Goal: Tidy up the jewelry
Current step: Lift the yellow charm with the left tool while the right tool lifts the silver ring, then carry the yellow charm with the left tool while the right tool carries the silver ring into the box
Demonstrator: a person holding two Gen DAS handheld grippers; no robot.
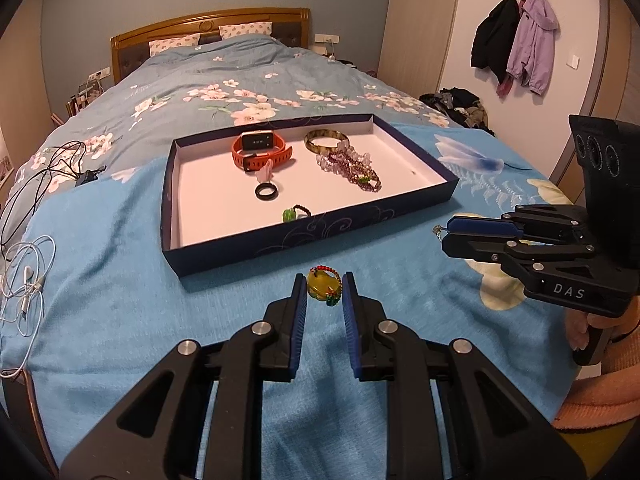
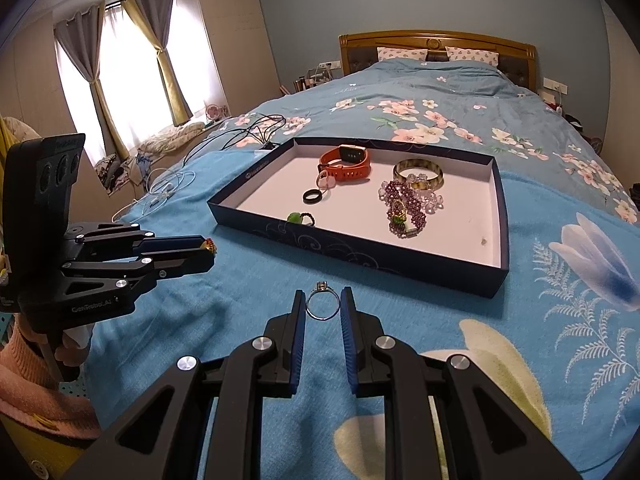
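My left gripper (image 1: 325, 292) is nearly closed, its pads clamped on a yellow pendant (image 1: 321, 285) strung with red and green beads, held above the blue blanket (image 1: 120, 300) just short of the tray (image 1: 256, 246). My right gripper (image 2: 323, 307) is likewise nearly closed, pinching a thin silver ring (image 2: 322, 305) across its band, stone uppermost. Judgement: both items are light. The ring is rigid, smooth and likely to twist or slip between the pads, so grip it squarely across the band. The pendant is hard and glossy with a limp bead cord, so hold the stone body, not the cord.
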